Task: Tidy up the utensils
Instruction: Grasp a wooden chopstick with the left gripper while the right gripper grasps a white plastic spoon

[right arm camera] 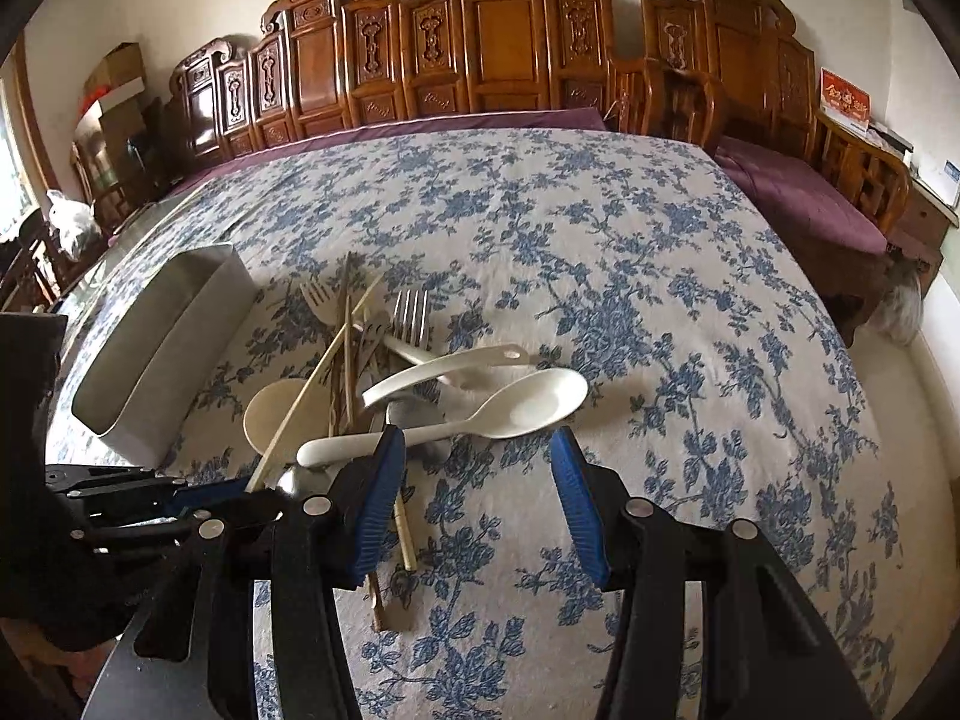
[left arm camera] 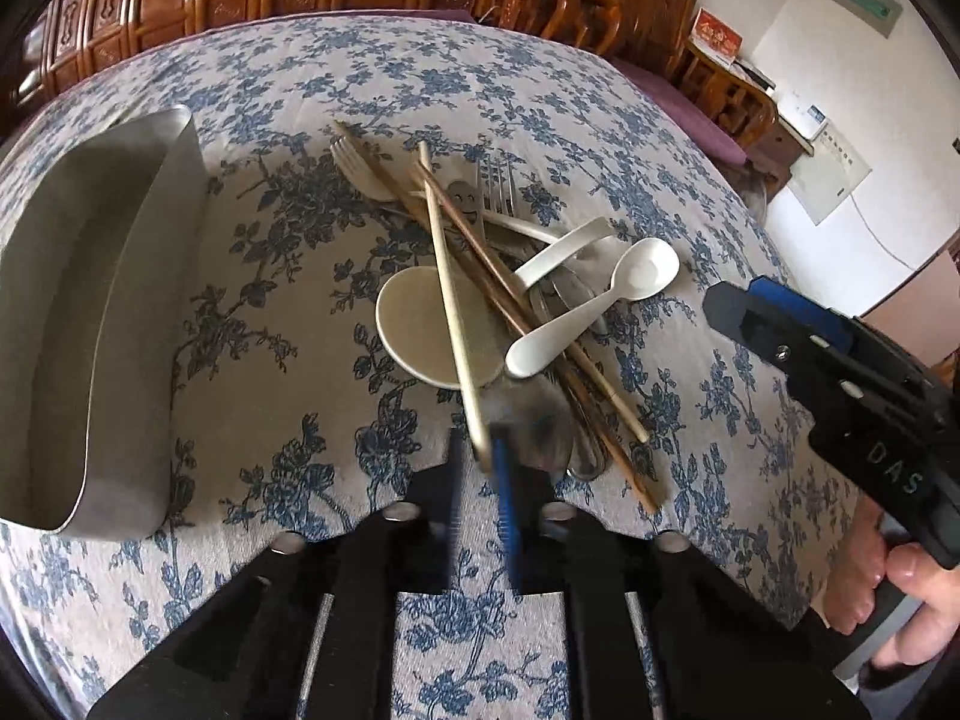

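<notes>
Left gripper (left arm camera: 480,468) pinches the near end of a pale, thin chopstick (left arm camera: 447,276) lying across the utensil pile. We judge it light, stiff, slippery. Right gripper (right arm camera: 477,480) gapes empty. Steel caddy (left arm camera: 72,300) sits left.

A tangled pile of utensils (left arm camera: 480,276) lies on the cloth: white spoons (right arm camera: 480,414), metal forks (right arm camera: 411,315), crossed chopsticks (left arm camera: 447,294) and a round beige spoon (left arm camera: 420,330). An open, empty metal holder (left arm camera: 90,324) stands just left of the pile.
</notes>
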A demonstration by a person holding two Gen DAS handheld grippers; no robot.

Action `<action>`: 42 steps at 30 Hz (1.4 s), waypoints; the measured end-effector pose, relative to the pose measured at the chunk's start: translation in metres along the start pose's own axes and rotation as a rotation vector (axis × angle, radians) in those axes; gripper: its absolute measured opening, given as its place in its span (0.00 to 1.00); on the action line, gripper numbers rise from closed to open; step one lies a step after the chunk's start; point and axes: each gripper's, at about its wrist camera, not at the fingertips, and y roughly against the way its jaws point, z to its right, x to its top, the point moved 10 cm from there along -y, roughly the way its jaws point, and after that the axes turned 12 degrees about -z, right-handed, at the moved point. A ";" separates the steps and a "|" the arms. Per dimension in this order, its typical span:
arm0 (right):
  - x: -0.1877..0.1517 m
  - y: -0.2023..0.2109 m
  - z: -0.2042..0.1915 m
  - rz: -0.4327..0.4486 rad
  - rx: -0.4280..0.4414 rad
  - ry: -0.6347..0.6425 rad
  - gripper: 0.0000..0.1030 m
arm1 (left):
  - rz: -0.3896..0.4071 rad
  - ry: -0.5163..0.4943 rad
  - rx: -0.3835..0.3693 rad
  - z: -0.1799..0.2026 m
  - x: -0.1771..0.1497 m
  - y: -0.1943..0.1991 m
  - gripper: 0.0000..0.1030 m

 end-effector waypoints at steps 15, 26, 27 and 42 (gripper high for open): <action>-0.003 -0.031 -0.012 -0.061 0.052 -0.071 0.51 | 0.076 -0.054 0.012 -0.006 -0.007 0.028 0.04; 0.011 -0.062 0.002 -0.100 -0.024 -0.166 0.52 | 0.079 -0.054 0.015 -0.013 -0.016 0.030 0.04; 0.011 -0.062 0.004 -0.105 -0.030 -0.170 0.52 | 0.082 -0.056 0.016 -0.012 -0.016 0.030 0.04; -0.006 -0.059 0.020 -0.174 -0.161 -0.104 0.17 | 0.117 -0.079 0.034 -0.008 -0.022 0.042 0.04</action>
